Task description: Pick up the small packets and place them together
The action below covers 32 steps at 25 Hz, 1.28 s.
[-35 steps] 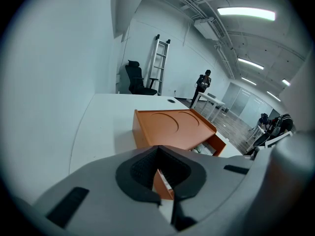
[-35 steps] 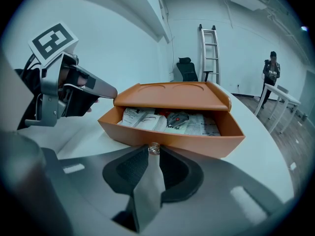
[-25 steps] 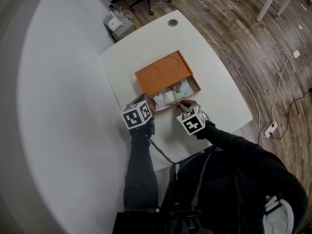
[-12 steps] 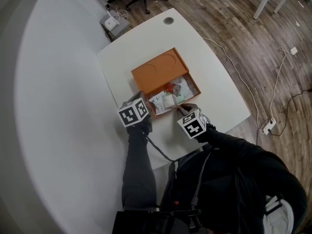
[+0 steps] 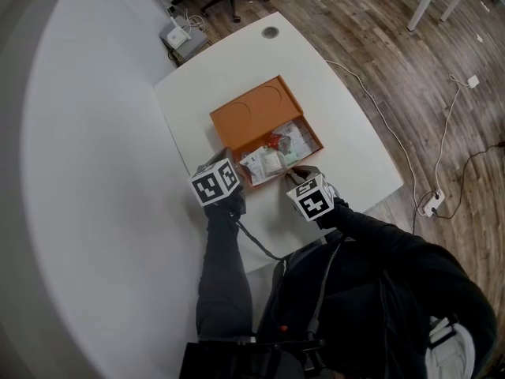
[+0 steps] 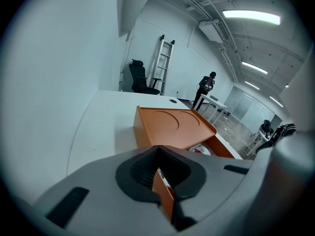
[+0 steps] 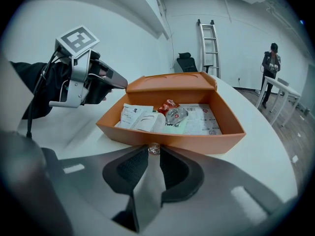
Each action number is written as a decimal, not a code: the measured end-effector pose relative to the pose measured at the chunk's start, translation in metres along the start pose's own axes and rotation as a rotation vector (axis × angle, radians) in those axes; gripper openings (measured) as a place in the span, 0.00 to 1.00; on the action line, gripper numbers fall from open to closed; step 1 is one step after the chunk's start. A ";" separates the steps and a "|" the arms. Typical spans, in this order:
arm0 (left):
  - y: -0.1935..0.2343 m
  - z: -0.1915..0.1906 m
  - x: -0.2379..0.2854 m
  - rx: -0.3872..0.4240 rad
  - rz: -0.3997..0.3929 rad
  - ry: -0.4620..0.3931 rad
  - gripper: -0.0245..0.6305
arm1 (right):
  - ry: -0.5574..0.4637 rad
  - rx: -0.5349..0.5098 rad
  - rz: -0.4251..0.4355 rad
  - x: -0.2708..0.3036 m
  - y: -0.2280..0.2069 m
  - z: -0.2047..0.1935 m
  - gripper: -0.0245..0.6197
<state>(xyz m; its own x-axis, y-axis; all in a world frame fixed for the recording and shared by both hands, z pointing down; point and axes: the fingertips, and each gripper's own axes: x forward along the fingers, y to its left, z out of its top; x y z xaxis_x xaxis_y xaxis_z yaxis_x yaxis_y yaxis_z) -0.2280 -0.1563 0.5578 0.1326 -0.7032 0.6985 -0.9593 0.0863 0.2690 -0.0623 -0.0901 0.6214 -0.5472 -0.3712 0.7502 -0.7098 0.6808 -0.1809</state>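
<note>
Right gripper (image 7: 151, 154), bottom centre of its own view: clamped on a small silvery packet (image 7: 146, 191), crimped end up, close against the near wall of the orange box (image 7: 172, 137); touching or not, cannot tell. Against the head view a second ago, eased back a little toward the lower frame, from over the tray to its near rim. Left gripper (image 6: 160, 176), low in its view: pinched on the box's thin orange wall, same place as before. Farther in, inside the tray: white packets (image 7: 135, 117) at left, a red-and-silver packet (image 7: 173, 113) in the middle, a printed sheet (image 7: 204, 119) at right. Print on all of them too small to read. Beyond, on the white table (image 5: 347, 133), the lid panel (image 5: 256, 113) with two pressed circles.
</note>
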 end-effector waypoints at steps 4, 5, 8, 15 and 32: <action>-0.005 0.000 -0.020 -0.016 0.003 -0.047 0.04 | 0.009 0.057 0.087 -0.004 0.002 0.001 0.17; -0.005 0.000 -0.025 -0.034 -0.001 -0.064 0.04 | 0.002 0.065 0.107 -0.007 0.001 0.004 0.18; -0.008 -0.007 -0.038 -0.103 -0.015 -0.101 0.04 | -0.046 0.081 0.120 -0.027 -0.008 0.015 0.21; -0.016 -0.025 -0.063 -0.212 -0.031 -0.167 0.04 | -0.217 -0.001 0.029 -0.077 -0.046 0.078 0.21; -0.045 -0.055 -0.081 -0.263 -0.043 -0.157 0.04 | 0.272 -0.475 0.126 0.042 -0.032 0.079 0.28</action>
<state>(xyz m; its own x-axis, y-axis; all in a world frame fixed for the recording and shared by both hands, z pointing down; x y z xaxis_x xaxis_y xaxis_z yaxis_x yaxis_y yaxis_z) -0.1821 -0.0644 0.5261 0.1112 -0.8090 0.5771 -0.8535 0.2197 0.4725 -0.0978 -0.1772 0.6081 -0.4363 -0.1348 0.8897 -0.3336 0.9425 -0.0208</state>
